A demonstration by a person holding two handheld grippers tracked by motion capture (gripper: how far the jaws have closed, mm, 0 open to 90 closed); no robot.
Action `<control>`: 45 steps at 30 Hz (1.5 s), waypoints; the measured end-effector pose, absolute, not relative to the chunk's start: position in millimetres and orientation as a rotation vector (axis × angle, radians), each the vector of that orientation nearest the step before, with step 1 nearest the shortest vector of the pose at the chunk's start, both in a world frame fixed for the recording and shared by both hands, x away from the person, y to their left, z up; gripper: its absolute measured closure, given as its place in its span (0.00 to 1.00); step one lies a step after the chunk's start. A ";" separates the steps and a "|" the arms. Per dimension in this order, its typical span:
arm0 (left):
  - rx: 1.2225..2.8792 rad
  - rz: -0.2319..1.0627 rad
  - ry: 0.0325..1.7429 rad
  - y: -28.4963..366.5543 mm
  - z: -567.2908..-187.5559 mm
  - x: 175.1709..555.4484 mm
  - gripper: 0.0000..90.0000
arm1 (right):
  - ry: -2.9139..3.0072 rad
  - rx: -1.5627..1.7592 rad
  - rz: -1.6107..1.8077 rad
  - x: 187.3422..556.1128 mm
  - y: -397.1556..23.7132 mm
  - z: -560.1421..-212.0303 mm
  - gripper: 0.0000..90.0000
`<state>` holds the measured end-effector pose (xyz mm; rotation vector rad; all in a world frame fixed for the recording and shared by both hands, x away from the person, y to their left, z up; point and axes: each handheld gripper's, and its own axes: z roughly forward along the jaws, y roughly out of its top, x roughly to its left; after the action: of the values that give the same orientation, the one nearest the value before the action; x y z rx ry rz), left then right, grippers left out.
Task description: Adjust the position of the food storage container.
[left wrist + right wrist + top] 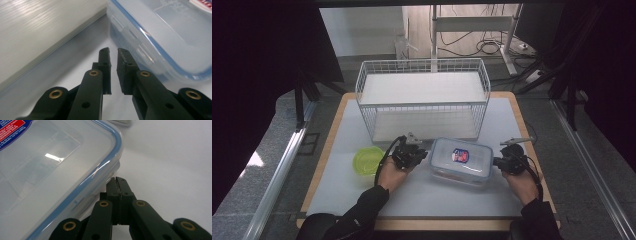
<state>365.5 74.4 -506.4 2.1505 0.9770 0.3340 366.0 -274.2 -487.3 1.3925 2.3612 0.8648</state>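
A clear rectangular food container [460, 160] with a blue-sealed lid and a red-and-blue label lies on the white table top, between my two grippers. My left gripper [426, 154] sits just off its left end. In the left gripper view, the left gripper [113, 51] has its jaws almost together with only a thin slit and nothing in it, tips close to the container's [175, 37] side clip. My right gripper [495, 161] is at the container's right end. In the right gripper view, the right gripper [117, 179] is shut empty, tips right under the container's [50, 170] lid rim.
A white wire basket [422, 100] with a white floor stands behind the container; its base [37, 30] runs along the upper left of the left gripper view. A green round lidded tub [368, 160] rests left of my left hand. The table's wooden edge [532, 150] is close on the right.
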 end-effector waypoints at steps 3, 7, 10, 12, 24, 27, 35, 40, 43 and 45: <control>2.184 0.390 1.004 77.9 -508.9 365.5 0.92 | 2.390 1.359 0.876 370.3 -261.2 -488.4 1.00; 2.166 0.381 1.031 85.9 -510.1 363.3 0.97 | 2.409 1.312 0.865 372.8 -244.6 -489.0 1.00; 2.175 0.393 1.075 93.5 -508.2 352.1 1.00 | 2.427 1.290 0.876 374.0 -236.4 -490.1 1.00; 2.176 0.392 1.086 97.7 -507.8 347.9 1.00 | 2.445 1.281 0.866 374.5 -231.1 -492.3 1.00; 2.137 0.320 1.132 130.4 -504.0 318.1 0.95 | 2.486 1.184 0.844 378.4 -205.1 -493.7 1.00; 2.069 0.348 1.172 149.5 -495.0 316.3 0.98 | 2.472 1.187 0.859 376.7 -209.9 -490.6 1.00; 2.026 0.345 1.237 170.9 -491.7 318.7 1.00 | 2.425 1.235 0.927 370.5 -226.9 -483.0 0.99; 2.036 0.343 1.263 175.6 -494.6 321.8 1.00 | 2.425 1.218 0.929 366.4 -228.1 -481.8 0.99; 2.029 0.353 1.283 181.3 -494.9 323.4 1.00 | 2.429 1.215 0.928 365.5 -228.5 -482.1 0.98; 2.019 0.357 1.299 185.9 -495.0 324.7 1.00 | 2.430 1.216 0.929 365.0 -228.9 -482.1 0.98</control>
<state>324.7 185.9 -495.0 2.0192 1.2986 0.3567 365.0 -228.9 -482.1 1.2163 2.4301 0.9289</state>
